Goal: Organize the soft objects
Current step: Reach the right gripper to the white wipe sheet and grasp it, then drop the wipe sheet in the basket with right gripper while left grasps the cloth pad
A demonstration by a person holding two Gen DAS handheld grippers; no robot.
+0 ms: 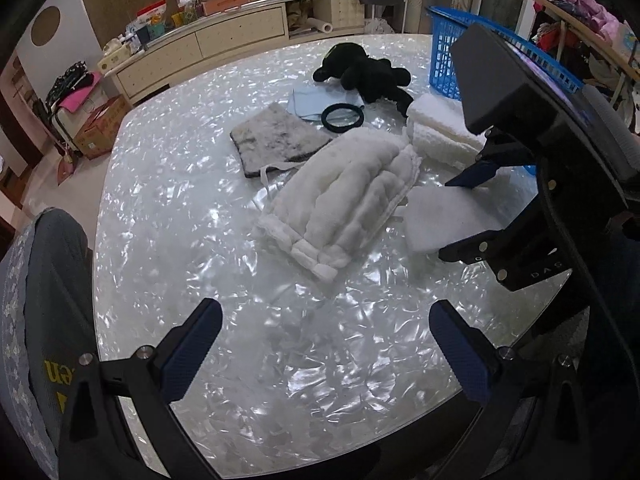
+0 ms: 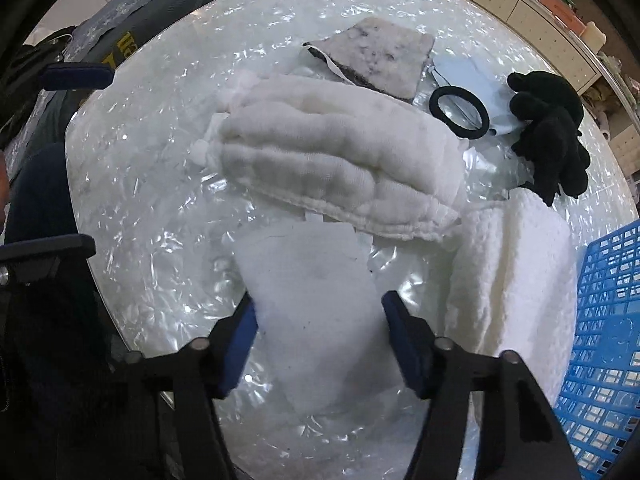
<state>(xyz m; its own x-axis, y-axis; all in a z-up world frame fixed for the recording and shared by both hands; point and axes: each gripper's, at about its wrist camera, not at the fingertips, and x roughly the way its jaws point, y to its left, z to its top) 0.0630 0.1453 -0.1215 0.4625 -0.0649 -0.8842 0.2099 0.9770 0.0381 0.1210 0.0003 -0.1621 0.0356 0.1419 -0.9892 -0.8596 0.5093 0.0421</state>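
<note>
A flat white foam pad (image 2: pixel 316 300) lies on the pearly table (image 1: pixel 180 200) near its front right. My right gripper (image 2: pixel 320 332) points straight down over it, and its blue fingers meet the pad's two side edges. In the left wrist view the same gripper (image 1: pixel 448 220) straddles the pad (image 1: pixel 436 216). My left gripper (image 1: pixel 324 344) is open above bare table, with nothing between its fingers. A quilted white fleece piece (image 1: pixel 340 200) lies beyond it, mid-table.
Behind the fleece lie a grey felt square (image 1: pixel 276 136), a black hair tie (image 1: pixel 343 117) on a pale blue cloth (image 1: pixel 316 100), and a black plush toy (image 1: pixel 364 72). A folded white towel (image 2: pixel 516 280) rests beside a blue basket (image 2: pixel 608 360) at the right. A chair back (image 1: pixel 44 320) stands at the left edge.
</note>
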